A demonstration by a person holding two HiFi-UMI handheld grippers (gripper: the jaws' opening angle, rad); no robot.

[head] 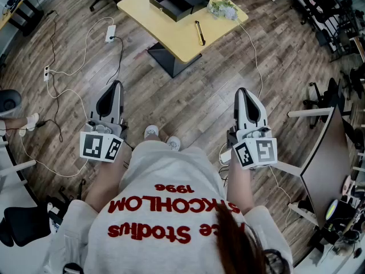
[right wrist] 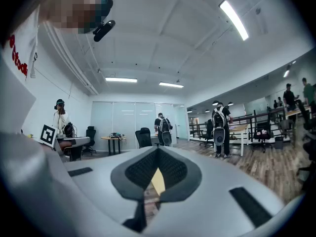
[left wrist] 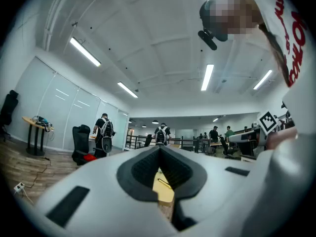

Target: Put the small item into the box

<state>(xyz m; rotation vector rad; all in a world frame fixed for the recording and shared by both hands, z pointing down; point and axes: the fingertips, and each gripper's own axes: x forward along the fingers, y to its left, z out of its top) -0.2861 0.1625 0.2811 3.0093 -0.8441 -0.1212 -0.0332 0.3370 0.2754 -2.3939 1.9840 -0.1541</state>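
Grey sweatshirt with red lettering fills the bottom of the head view, and both bare forearms reach forward and down from it, one on each side of the white shoes. Each hand holds its tool low over the floor, nose pointing ahead. On the left gripper the jaws are clenched, their dark ribbed pads meeting at the tip with nothing between them. The right gripper is clenched and empty too, its pads meeting the same way. Both tools have smooth white shells and carry a marker cube at the rear.

Well ahead stands a yellow table on a dark pedestal. On it sits a black box, open and shallow. Beside it lie a slim dark pen and a pale leafy sprig, both outside the box and far from either tool. White cables trail over the wood-plank floor to the left
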